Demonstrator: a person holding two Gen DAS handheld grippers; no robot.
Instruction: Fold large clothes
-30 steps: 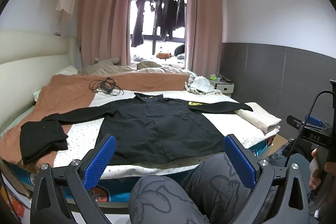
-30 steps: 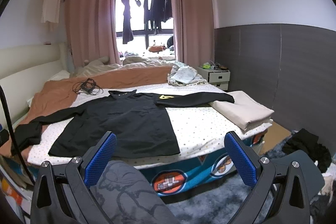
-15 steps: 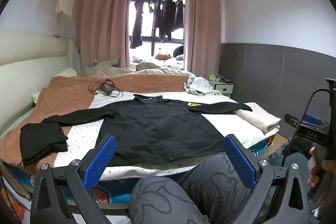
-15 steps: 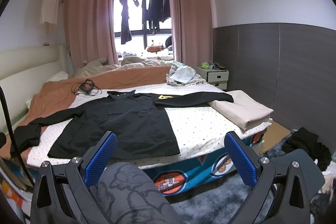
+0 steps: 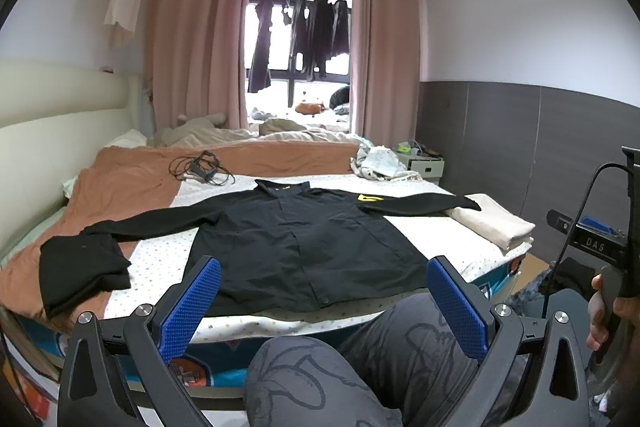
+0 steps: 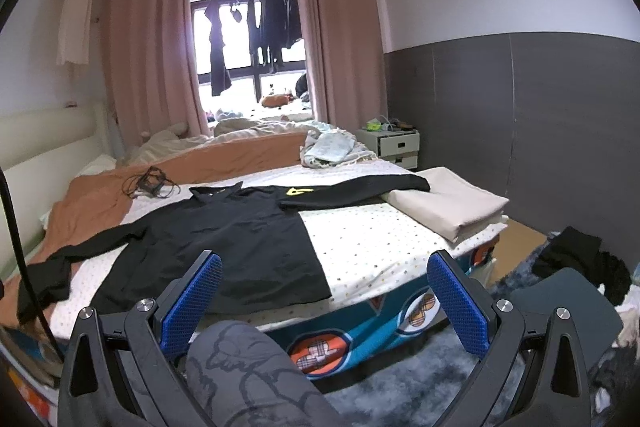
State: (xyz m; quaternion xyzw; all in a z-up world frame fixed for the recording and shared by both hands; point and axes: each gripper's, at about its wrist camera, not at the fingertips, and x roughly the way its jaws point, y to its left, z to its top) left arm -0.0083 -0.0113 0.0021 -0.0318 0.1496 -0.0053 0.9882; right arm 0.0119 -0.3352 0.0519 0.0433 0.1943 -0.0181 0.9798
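The left gripper [image 5: 324, 303] is wide open and holds nothing. The right gripper [image 6: 324, 303] is wide open and empty too. Both hang over the person's knee [image 5: 360, 359], close to the edge of the bed [image 6: 372, 247]. Past them, a big black jacket [image 5: 304, 239] lies flat on the bed with both sleeves spread out. Its right sleeve tip rests on a folded beige blanket [image 6: 452, 203]. Far behind, pink curtains [image 5: 192, 39] hang by the window.

A black jacket [image 5: 304, 235] with a yellow sleeve patch [image 5: 370, 198] lies on a white sheet [image 6: 368, 239] speckled with coloured dots
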